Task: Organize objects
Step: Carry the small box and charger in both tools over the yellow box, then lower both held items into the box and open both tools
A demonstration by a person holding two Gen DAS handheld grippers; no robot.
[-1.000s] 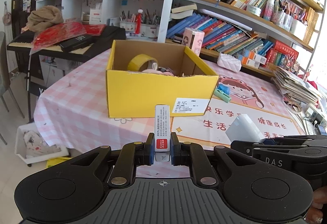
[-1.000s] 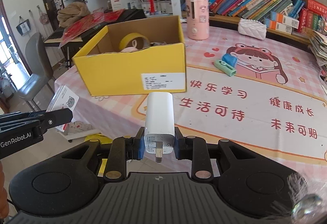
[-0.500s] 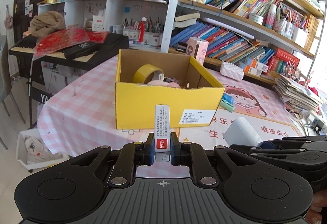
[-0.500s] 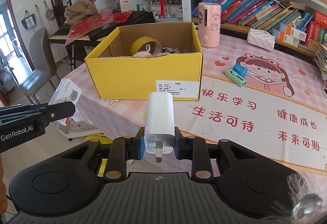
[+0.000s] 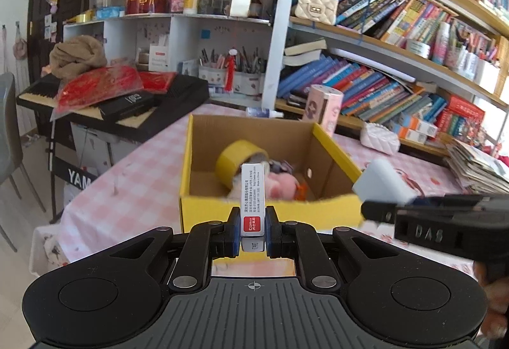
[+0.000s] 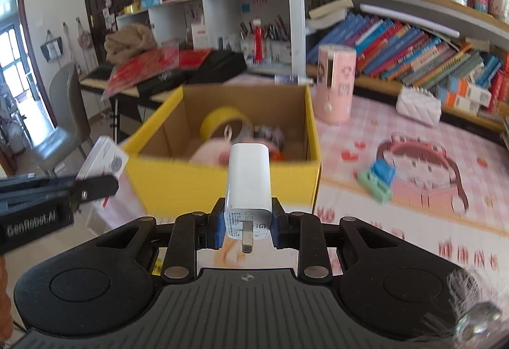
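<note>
My left gripper (image 5: 252, 229) is shut on a small white box with a red label (image 5: 253, 199), held upright in front of the open yellow cardboard box (image 5: 273, 210). My right gripper (image 6: 248, 228) is shut on a white charger plug (image 6: 249, 180), held just before the same yellow box (image 6: 222, 186). The box holds a yellow tape roll (image 5: 237, 162), a pink item (image 5: 283, 186) and other small things. The right gripper and charger show at the right of the left wrist view (image 5: 381, 181); the left gripper's box shows at the left of the right wrist view (image 6: 103, 159).
The box stands on a pink checked tablecloth (image 6: 381, 113) with a cartoon mat. A pink cylinder (image 6: 335, 83), a green-blue stapler (image 6: 377, 178) and a white quilted pouch (image 6: 418, 105) lie on the table. Bookshelves (image 5: 381, 88) stand behind, a keyboard (image 5: 105, 107) and a chair (image 6: 63, 123) to the left.
Both grippers have risen and moved forward toward the yellow box, so its inside now shows from above. Both still hold their objects.
</note>
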